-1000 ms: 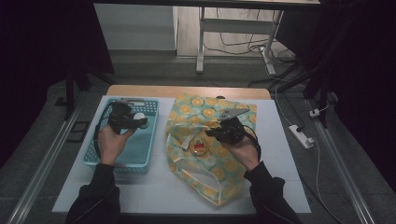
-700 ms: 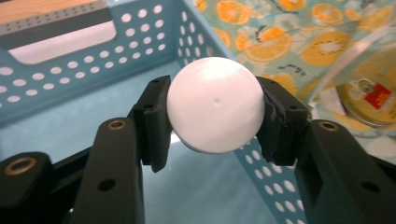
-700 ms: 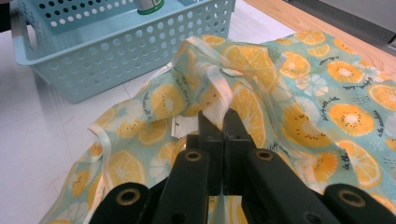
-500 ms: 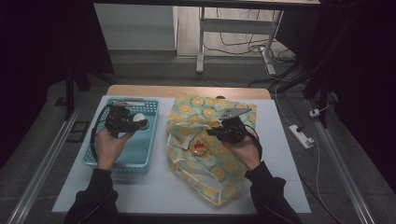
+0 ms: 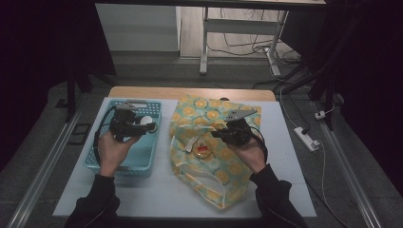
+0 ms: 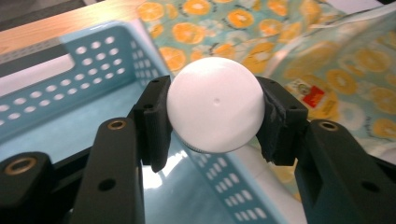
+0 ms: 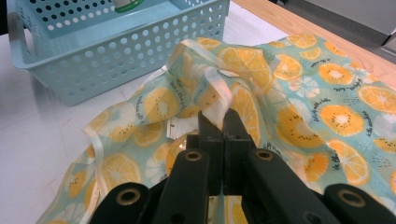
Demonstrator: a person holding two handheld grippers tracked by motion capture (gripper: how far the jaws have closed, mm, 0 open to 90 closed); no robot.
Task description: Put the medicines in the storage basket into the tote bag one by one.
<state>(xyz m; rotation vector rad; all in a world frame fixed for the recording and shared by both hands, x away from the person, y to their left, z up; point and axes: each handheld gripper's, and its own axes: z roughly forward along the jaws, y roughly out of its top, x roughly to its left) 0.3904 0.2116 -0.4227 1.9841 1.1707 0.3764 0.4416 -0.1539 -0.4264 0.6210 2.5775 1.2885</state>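
My left gripper (image 5: 142, 125) is over the light blue basket (image 5: 142, 156), shut on a smooth white round thing (image 5: 146, 120). In the left gripper view both pads (image 6: 156, 121) press on the sides of the white round thing (image 6: 215, 105), above the basket's floor (image 6: 70, 135). My right gripper (image 5: 222, 135) is shut on a fold of the orange-slice patterned bag (image 5: 228, 166) and holds its edge up. The right gripper view shows the closed jaws (image 7: 223, 123) pinching the bag's pale trim (image 7: 219, 93). A round item with a red label (image 5: 203, 150) lies in the bag's mouth.
The basket stands left of the bag on a white tabletop (image 5: 157, 194); its perforated wall (image 7: 116, 51) faces the right gripper. A white and green thing (image 7: 127, 4) shows at the basket's far side. A power strip (image 5: 308, 138) lies on the floor to the right.
My left gripper has risen a little over the basket with the white round thing still in it. The right gripper and the bag have stayed put.
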